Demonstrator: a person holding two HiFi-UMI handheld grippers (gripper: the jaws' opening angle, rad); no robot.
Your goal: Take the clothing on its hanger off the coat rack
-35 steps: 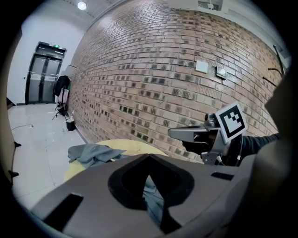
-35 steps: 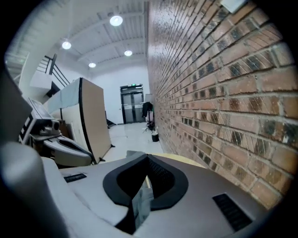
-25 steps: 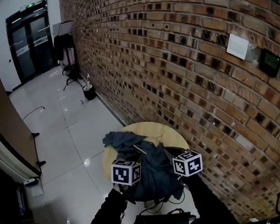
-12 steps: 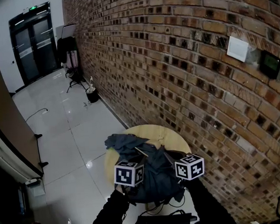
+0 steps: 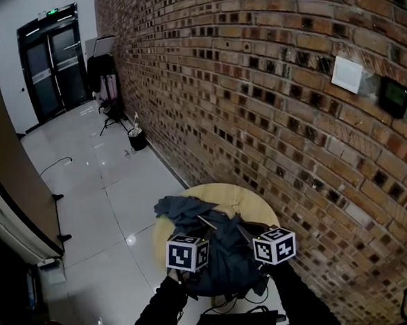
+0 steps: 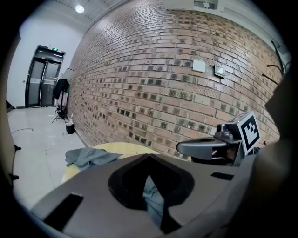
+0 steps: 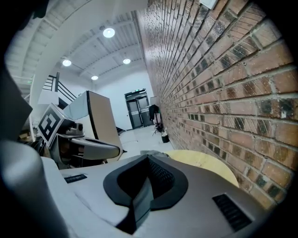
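Note:
Dark grey-blue clothing (image 5: 221, 261) lies crumpled on a round yellow table (image 5: 244, 192), with a thin hanger bar (image 5: 206, 223) showing on top of it. My left gripper (image 5: 191, 247) is at the near left of the heap. In the left gripper view its jaws (image 6: 149, 159) are closed, with a fold of the clothing (image 6: 153, 199) pinched between the pads. My right gripper (image 5: 270, 241) is at the near right of the heap. Its jaws (image 7: 148, 161) are shut pad to pad with nothing between them. A loose sleeve (image 6: 88, 155) spreads toward the table's far left.
A brick wall (image 5: 268, 98) runs along the right, close behind the table. A stand hung with dark clothes (image 5: 103, 71) and a black bin (image 5: 138, 138) are far down the wall, near black double doors (image 5: 54, 64). A brown panel (image 5: 12, 165) leans at the left. Cables (image 5: 235, 319) lie under the table.
Both grippers stay over the near edge of the clothing and have barely moved. The head view has shifted slightly.

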